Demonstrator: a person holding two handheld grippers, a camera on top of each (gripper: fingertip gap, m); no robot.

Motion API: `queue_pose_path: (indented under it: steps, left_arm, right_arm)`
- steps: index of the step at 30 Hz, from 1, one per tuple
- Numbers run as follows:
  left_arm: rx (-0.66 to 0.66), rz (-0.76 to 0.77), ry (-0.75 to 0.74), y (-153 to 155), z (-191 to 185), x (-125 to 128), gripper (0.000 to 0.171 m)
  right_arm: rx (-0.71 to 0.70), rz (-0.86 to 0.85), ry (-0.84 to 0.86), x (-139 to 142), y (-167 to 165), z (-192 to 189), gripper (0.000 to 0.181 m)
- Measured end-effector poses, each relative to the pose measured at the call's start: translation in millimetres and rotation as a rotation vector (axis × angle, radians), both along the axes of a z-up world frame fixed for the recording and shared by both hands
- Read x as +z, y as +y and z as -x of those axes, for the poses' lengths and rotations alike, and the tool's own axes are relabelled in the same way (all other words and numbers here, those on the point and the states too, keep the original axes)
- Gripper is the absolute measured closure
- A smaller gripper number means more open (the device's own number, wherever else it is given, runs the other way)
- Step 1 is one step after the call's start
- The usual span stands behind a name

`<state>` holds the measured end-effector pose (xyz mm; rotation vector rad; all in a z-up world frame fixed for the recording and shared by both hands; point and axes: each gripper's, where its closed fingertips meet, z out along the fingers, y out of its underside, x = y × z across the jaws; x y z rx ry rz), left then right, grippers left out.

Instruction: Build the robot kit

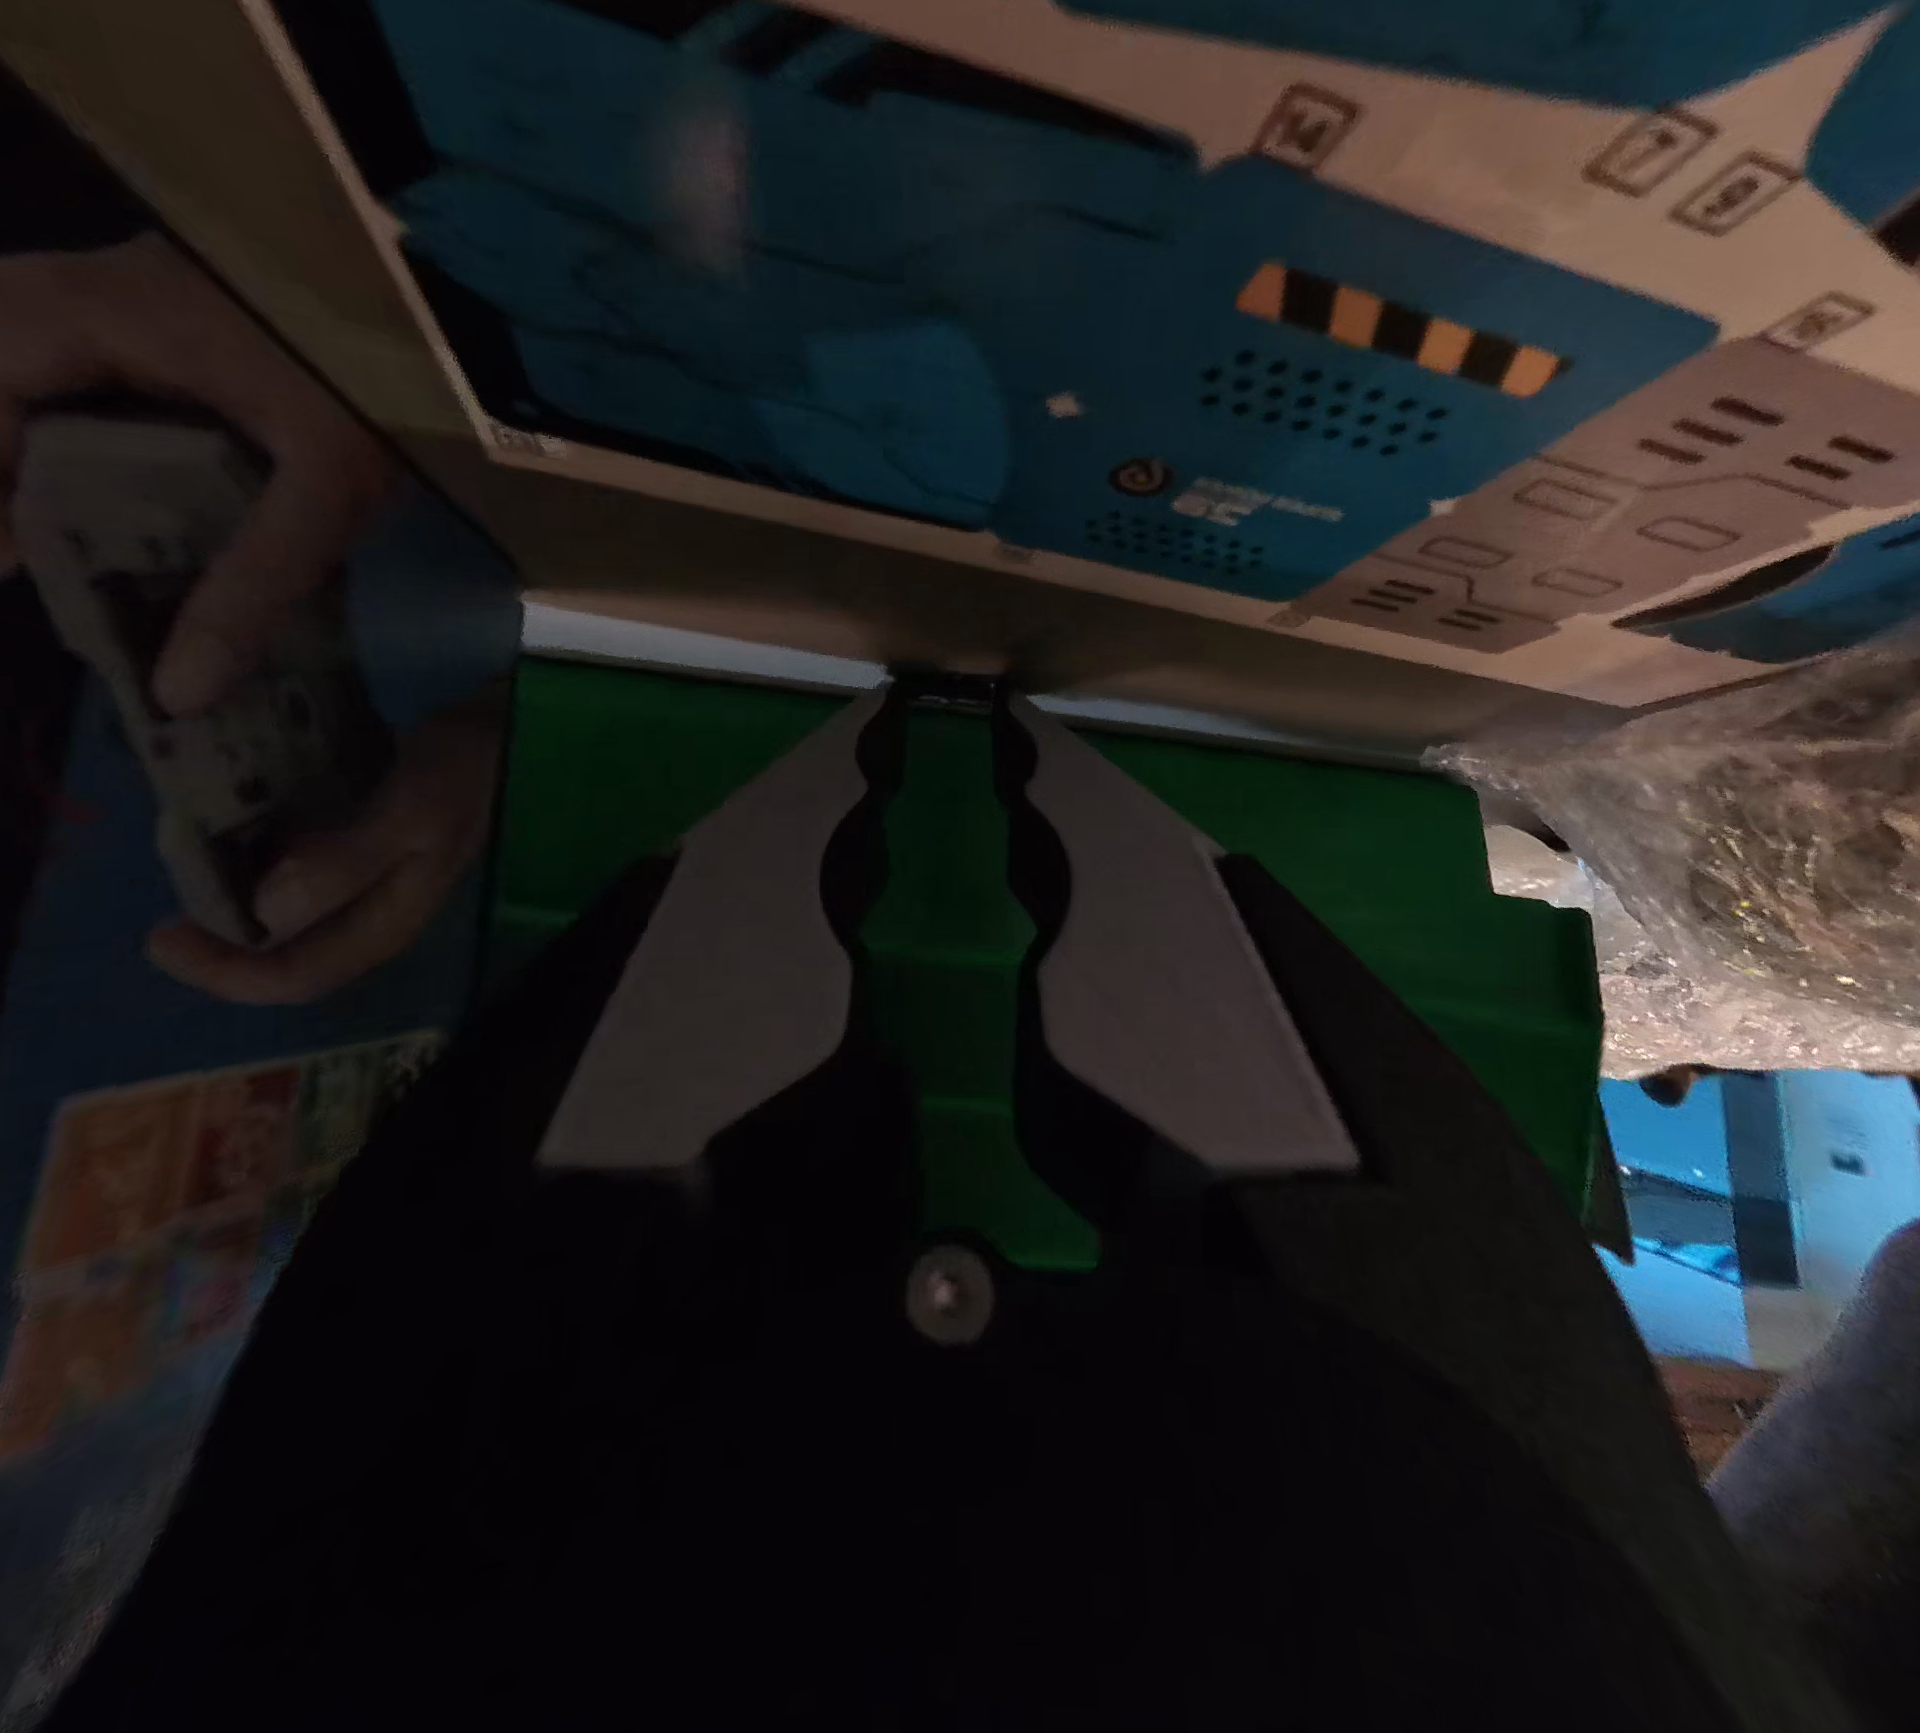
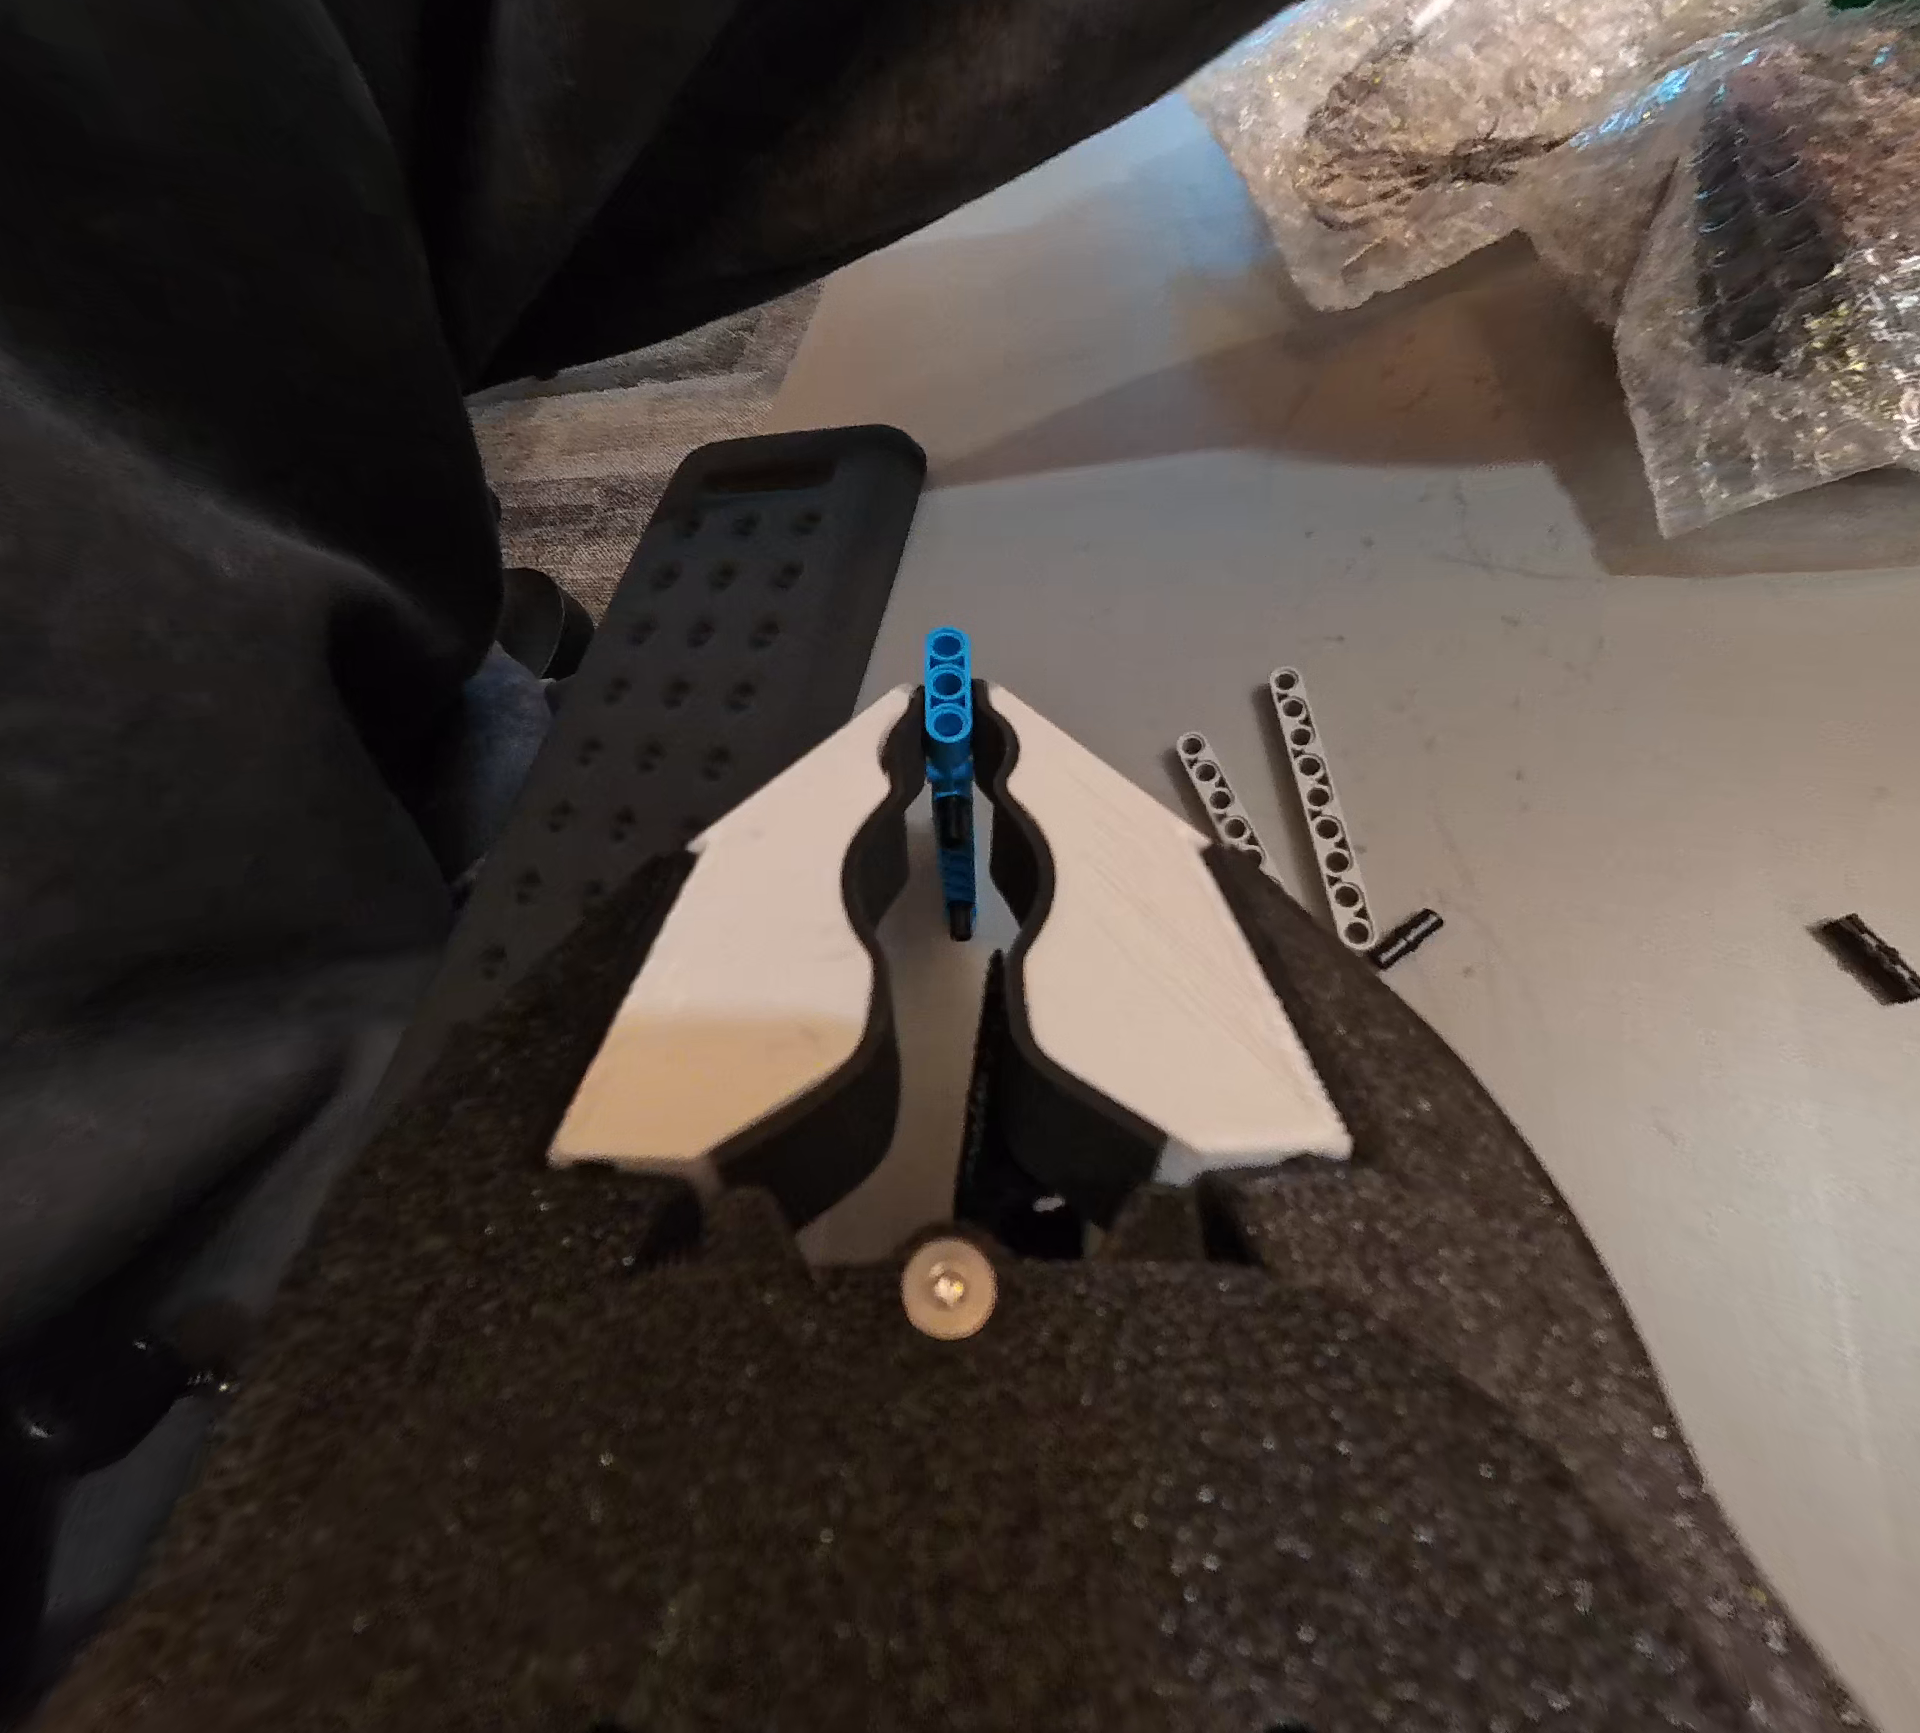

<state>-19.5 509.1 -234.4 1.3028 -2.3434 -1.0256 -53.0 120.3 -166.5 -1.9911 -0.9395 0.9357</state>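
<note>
A large printed box (image 1: 935,229), white with blue artwork, fills the upper half of the left wrist view, blurred and cut off by the top and right edges, so its full outline cannot be made out. In the right wrist view dark fabric (image 2: 364,177) covers the upper left of the frame and hides whatever lies behind it. Below the box sits a green block (image 1: 675,800), its lower part hidden behind the left gripper (image 1: 943,696), whose narrowly parted fingertips meet the box's lower edge at a small dark piece; whether they clamp it I cannot tell. At the left edge of that view a bare hand (image 1: 260,644) curls around a pale printed object, smeared by motion. Crinkled clear bags (image 2: 1714,229) lie at the upper right of the right wrist view, their dark contents hard to identify. A long black perforated plate (image 2: 717,675) runs from centre toward the lower left, partly hidden by the right gripper (image 2: 948,707). That gripper is clenched on a small blue beam (image 2: 948,696) standing upright between its tips, a black pin hanging from its lower end. Two grey beams (image 2: 1314,800) lie on the pale table (image 2: 1558,1164) just right of it.
</note>
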Motion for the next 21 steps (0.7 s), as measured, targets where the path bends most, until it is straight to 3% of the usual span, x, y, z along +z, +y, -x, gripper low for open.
queue_pose_path:
  steps: [4,7,10,13,16,21]
  left_arm:
    - [-0.039,0.028,-0.145,-19.9,-6.8,10.2,0.156]
    - [-0.073,0.065,-0.4,-52.8,-18.4,33.3,0.157]
    - [-0.139,0.139,-0.783,-109.9,-31.0,69.9,0.156]
    - [-0.077,0.28,-1.125,-186.5,-13.0,98.6,0.156]
    - [0.038,0.458,-1.325,-258.0,28.7,96.6,0.156]
    - [0.226,0.638,-1.493,-329.3,73.5,67.0,0.156]
  right_arm:
    - [-0.039,-0.014,-0.009,3.6,4.3,-9.4,0.175]
    - [-0.1,0.01,-0.016,2.7,10.6,-21.3,0.175]
    - [-0.172,-0.035,-0.012,7.0,22.4,-30.2,0.175]
    - [-0.234,-0.046,0.07,19.7,31.2,-37.7,0.175]
    - [-0.232,0.003,0.131,19.3,31.1,-34.8,0.175]
    - [-0.088,0.024,0.114,4.8,16.7,-0.4,0.175]
